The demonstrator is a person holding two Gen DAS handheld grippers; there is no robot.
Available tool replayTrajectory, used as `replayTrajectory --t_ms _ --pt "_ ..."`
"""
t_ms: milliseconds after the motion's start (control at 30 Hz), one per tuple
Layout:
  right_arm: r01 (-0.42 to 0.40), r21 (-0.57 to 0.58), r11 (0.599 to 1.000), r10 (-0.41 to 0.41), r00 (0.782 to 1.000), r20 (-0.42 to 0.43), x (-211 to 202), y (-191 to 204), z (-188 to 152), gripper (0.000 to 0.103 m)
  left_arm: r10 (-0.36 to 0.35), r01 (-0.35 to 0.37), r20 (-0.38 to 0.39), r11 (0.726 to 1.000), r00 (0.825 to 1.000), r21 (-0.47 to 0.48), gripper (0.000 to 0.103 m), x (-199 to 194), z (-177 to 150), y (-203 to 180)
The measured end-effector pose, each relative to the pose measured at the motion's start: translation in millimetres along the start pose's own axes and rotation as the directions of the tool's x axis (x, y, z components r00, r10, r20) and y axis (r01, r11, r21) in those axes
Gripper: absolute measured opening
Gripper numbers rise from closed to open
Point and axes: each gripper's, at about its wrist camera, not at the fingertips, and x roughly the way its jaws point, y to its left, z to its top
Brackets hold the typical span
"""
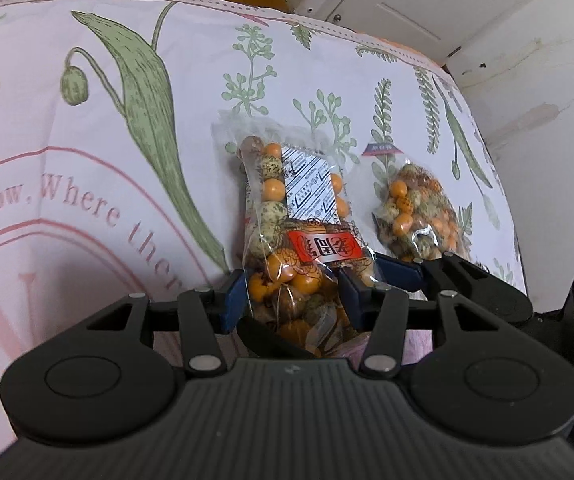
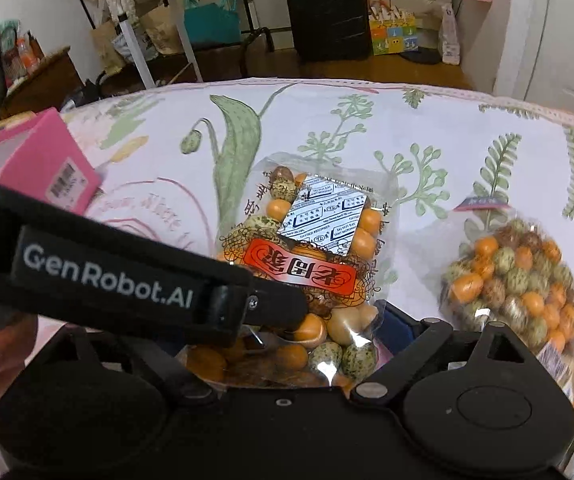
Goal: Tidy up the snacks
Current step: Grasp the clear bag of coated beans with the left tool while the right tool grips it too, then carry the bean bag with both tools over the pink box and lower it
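A clear snack bag (image 1: 287, 240) filled with orange and speckled coated nuts, bearing a red label and a white sachet inside, is seen clamped at its near end between the blue pads of the left gripper (image 1: 293, 300); the rest of the bag extends away from the gripper over a surface (image 1: 107, 140) covered with a cloth printed with leaves and pink lettering. A second snack bag (image 1: 419, 216) of similar nuts is seen lying on the cloth just to the right of the first, apart from it, with its sealed top pointing to the far side.

In the right wrist view, the held snack bag (image 2: 311, 248) is shown at centre, its near end passing in front of the right gripper (image 2: 287, 364), whose fingers are largely hidden by the bag and by a black strap (image 2: 127, 276) marked "GenRobot.AI" that crosses the left of the view; whether the right gripper is open or closed cannot be told. The second snack bag (image 2: 519, 280) appears at the right, blurred. A pink box (image 2: 43, 168) with a barcode sticker is seen at the far left on the cloth. A black suitcase (image 2: 327, 8) stands on the floor beyond the surface.
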Motion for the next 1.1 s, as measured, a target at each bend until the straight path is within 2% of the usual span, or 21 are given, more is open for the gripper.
replayTrajectory --t_ms 100,200,367,467,667,833,1100 --pt "-0.027 0.005 1.0 0.027 1.0 -0.002 -10.9 5.0 -3.9 0.095 0.027 -0.027 -0.016 1.0 1.0 0.011 0.049 -12.7 -6.2 -8.1" --pt "-0.041 -0.005 0.999 0.041 0.999 0.009 -23.4 10.8 -5.8 0.095 0.039 -0.039 0.006 0.999 0.999 0.027 0.049 -28.5 -16.5 -17.5" --pt "-0.113 -0.005 0.994 0.113 0.993 0.015 -42.1 17.3 -11.8 0.096 0.076 -0.077 0.033 0.997 0.997 0.031 0.049 -55.8 -35.0 -29.8" --pt "-0.121 -0.023 0.992 0.122 0.991 0.052 -57.0 27.6 -22.0 0.095 0.108 -0.112 0.056 0.991 0.993 0.072 0.049 -72.4 -46.6 -41.9" --pt "-0.141 -0.047 0.989 0.145 0.986 0.082 -83.2 45.8 -40.7 0.095 0.171 -0.176 0.055 0.978 0.984 0.114 0.051 -100.2 -74.7 -60.3" --pt "-0.128 -0.08 0.989 0.136 0.986 0.1 -102.7 62.7 -53.5 0.095 0.157 -0.165 0.084 0.98 0.984 0.108 0.051 -121.8 -97.3 -61.2" --pt "-0.068 -0.176 0.982 0.095 0.984 0.153 -143.6 97.8 -59.7 0.095 0.084 -0.1 0.137 0.989 0.987 0.113 0.052 -162.8 -120.7 -61.4"
